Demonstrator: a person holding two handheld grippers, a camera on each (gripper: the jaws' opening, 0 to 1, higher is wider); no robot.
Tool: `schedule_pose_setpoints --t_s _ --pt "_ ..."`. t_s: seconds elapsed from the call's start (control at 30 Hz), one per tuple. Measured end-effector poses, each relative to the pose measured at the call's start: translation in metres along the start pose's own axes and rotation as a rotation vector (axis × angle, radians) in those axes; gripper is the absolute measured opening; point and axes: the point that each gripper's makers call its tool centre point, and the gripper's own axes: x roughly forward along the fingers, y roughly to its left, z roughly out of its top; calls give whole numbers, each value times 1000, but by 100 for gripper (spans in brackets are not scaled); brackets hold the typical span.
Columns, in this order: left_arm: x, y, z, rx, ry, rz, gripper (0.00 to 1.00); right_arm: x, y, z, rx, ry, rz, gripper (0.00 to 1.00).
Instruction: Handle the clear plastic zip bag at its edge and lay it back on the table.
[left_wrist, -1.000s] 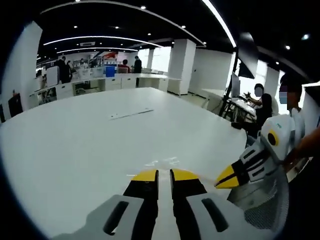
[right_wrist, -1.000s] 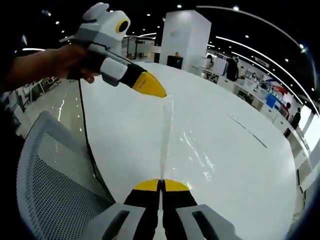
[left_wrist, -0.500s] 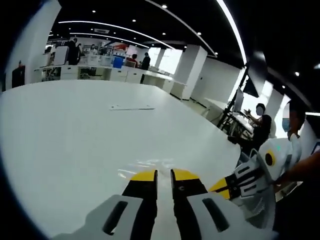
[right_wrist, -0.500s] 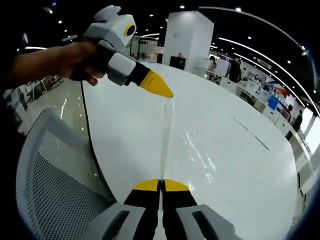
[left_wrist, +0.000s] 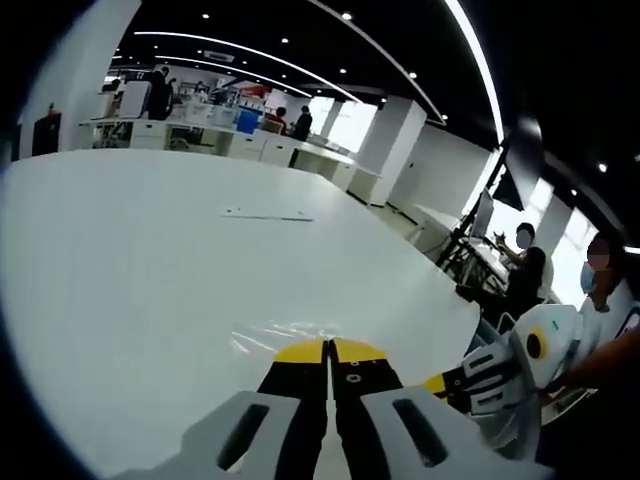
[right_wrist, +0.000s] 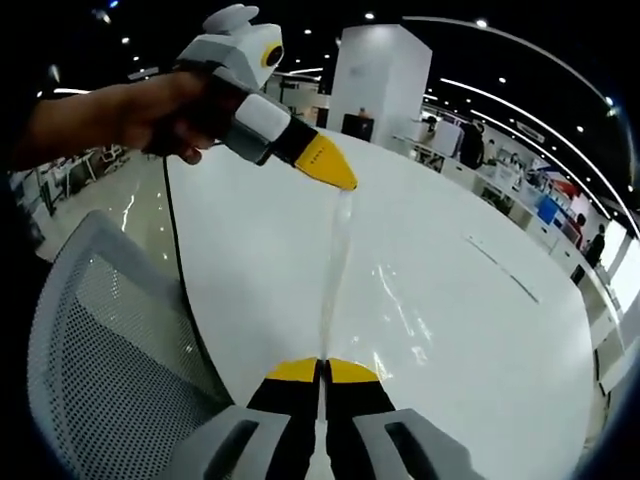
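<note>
We hold the clear zip bag (right_wrist: 336, 262) at its edge, stretched from frame bottom toward upper centre. Both the right gripper (right_wrist: 322, 368) and the left gripper (right_wrist: 350, 186) are clamped on it. It looks thin, limp and slippery.

At the bottom centre of the frame, the right gripper (right_wrist: 321, 366) is pinching one end of the clear zip bag (right_wrist: 337, 270), jaws closed on its edge. The bag is stretching upward across the white tabletop (right_wrist: 480, 330) to the left gripper (right_wrist: 345, 182), which a hand (right_wrist: 175, 115) is holding at upper left. A mesh chair (right_wrist: 110, 340) is sitting at lower left.
</note>
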Motion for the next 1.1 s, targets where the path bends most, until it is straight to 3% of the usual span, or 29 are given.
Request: schedule_pose_setpoints --t_s 0.4,1.1 --pt "6 -8 -4 -41 18 25 0 -7 -9 27 31 -105 -58 8" --pt "0 -32 -8 -86 30 37 0 5 -13 60 20 -178 -92 11"
